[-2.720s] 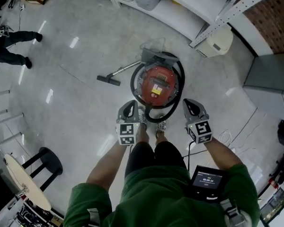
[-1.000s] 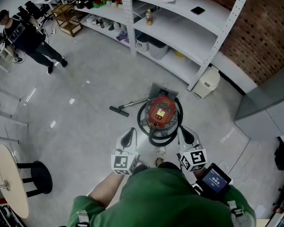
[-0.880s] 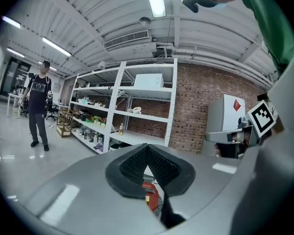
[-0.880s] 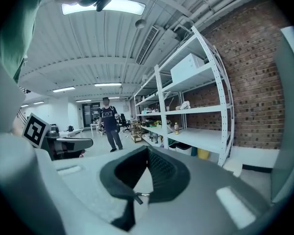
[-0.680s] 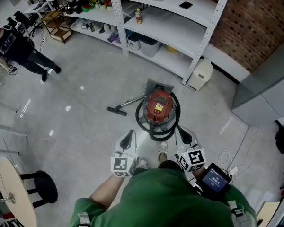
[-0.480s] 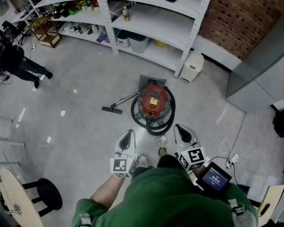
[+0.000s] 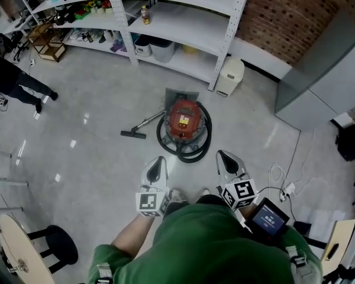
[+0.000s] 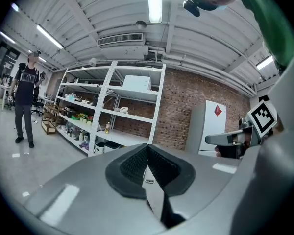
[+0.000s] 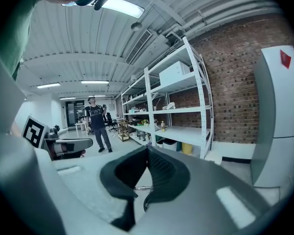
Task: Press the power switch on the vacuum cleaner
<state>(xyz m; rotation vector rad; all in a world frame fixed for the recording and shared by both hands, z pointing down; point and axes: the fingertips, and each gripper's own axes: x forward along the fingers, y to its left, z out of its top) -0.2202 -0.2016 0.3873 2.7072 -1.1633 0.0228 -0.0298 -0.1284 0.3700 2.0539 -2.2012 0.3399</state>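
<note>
We hold left gripper (image 7: pixel 157 161) and right gripper (image 7: pixel 223 157) clenched on nothing, jaws together. Vacuum (image 7: pixel 183 116) stands on floor (image 7: pixel 89 164) ahead, well apart from both, near shelves (image 7: pixel 183 7).

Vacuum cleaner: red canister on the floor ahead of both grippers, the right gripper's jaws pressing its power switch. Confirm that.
Not pressing. The head view shows the right gripper held well apart from the vacuum cleaner, with open floor between them, so nothing touches the switch. The rest stands.
</note>
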